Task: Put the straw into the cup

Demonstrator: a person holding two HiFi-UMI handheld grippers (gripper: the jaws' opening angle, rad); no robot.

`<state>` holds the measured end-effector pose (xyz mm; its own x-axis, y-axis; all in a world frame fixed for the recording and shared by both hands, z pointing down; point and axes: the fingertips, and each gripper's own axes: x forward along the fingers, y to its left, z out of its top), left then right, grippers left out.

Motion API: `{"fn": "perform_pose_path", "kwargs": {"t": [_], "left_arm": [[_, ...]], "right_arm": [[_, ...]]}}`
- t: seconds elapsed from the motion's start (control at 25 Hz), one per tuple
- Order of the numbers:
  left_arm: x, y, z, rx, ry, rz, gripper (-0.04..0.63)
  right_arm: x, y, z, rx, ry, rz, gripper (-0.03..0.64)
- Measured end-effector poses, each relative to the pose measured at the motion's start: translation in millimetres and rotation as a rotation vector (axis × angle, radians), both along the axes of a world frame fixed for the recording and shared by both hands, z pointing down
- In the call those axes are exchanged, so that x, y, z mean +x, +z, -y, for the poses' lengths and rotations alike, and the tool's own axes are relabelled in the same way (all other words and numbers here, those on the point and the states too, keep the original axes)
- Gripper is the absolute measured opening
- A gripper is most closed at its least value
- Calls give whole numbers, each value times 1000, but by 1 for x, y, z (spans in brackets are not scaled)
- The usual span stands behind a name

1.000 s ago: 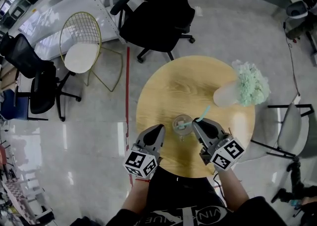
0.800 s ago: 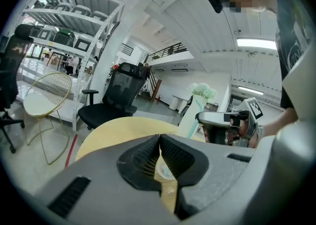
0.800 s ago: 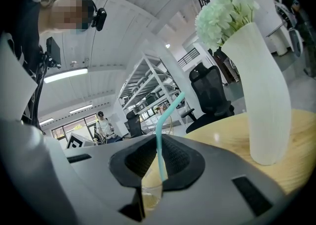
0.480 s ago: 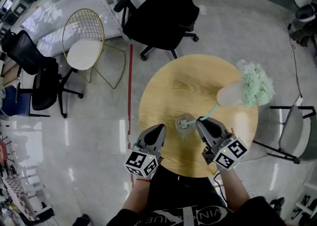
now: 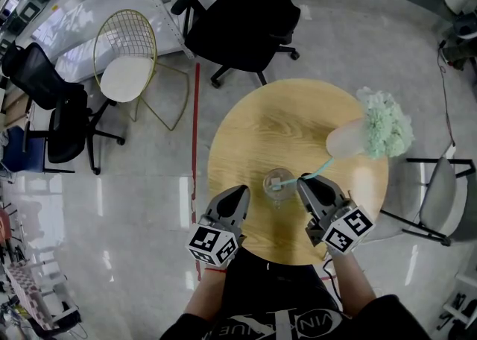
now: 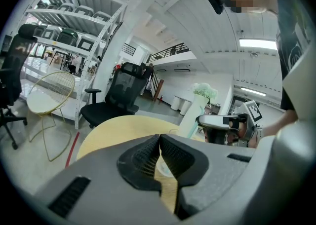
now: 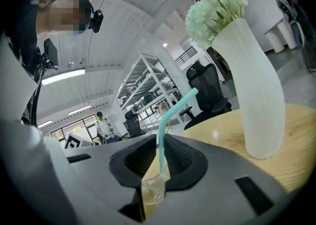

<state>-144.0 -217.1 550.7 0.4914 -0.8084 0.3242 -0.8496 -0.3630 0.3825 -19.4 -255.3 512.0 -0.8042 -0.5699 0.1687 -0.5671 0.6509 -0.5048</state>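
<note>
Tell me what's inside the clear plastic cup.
Nothing shows standing in the clear plastic cup; the teal bendy straw is clamped in the right gripper beside it. The jaws cover the straw's lower tip.

A round wooden table (image 5: 276, 122) stands on a glossy pale floor (image 5: 134, 204) crossed by a red line (image 5: 194, 130). Beyond it are a black office chair (image 5: 238, 25), a gold wire chair (image 5: 125, 77) and white shelving (image 5: 82, 10) — strip lights (image 6: 256, 44) glow overhead.
</note>
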Motion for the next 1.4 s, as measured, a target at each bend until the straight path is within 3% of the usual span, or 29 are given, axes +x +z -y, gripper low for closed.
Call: {"fn": "perform_pose_path", "kwargs": {"t": [0.56, 1.4], "left_arm": [[2, 2, -6, -9, -4, -6, 14], [17, 2, -25, -13, 5, -5, 14]], "right_arm": [[1, 8, -7, -29, -13, -2, 77], [13, 21, -29, -99, -21, -21, 89]]}}
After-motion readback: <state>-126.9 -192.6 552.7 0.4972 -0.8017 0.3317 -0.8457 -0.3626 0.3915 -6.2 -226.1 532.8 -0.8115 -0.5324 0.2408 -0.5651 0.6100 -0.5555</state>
